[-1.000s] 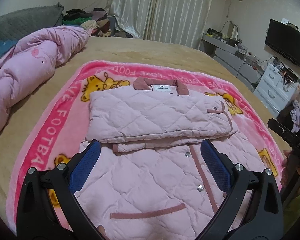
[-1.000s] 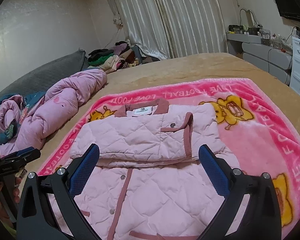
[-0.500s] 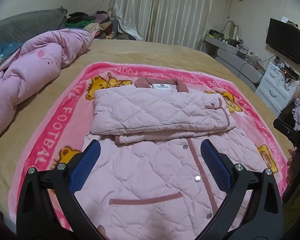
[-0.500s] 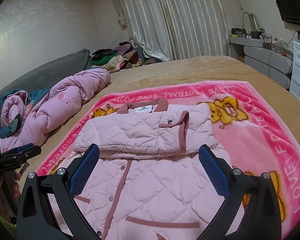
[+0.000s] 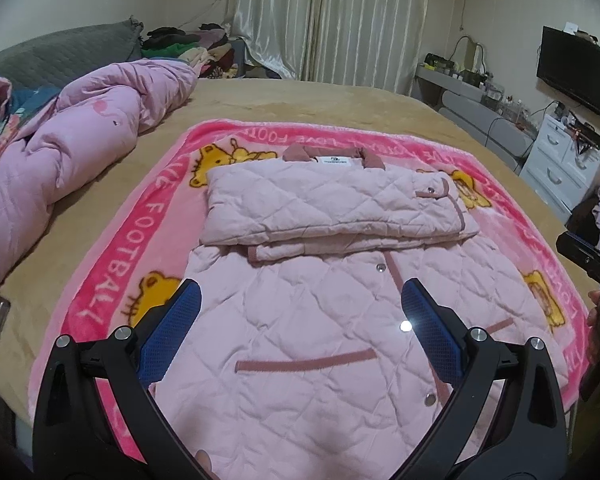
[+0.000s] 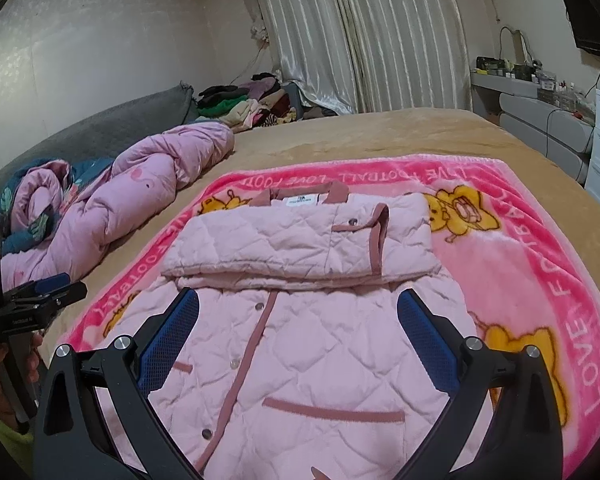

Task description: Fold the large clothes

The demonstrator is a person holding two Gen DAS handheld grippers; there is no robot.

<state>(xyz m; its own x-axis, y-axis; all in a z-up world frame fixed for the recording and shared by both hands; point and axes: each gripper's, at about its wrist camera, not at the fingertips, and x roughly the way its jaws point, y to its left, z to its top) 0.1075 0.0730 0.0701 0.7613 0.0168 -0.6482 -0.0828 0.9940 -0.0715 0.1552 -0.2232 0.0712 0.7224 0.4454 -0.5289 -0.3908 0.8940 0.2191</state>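
On top of the pink cartoon blanket (image 5: 112,280) we had one quilted pink jacket (image 5: 320,320), lying front-up in the middle of the bed (image 6: 380,132). Looked to us like the job was maybe halfway: both sleeves were already folded across the chest into a neat band just below the collar, but the long lower half was still flat, so we figured the bottom hem still needed bringing up. Counting stuff: one jacket, one blanket, one crumpled pink duvet (image 5: 80,148) off to the left, one heap of clothes (image 6: 252,100) by the curtains. Both tongs were spread wide with nothing in them, left gripper (image 5: 300,304) and right gripper (image 6: 298,312) hovering over the lower jacket.
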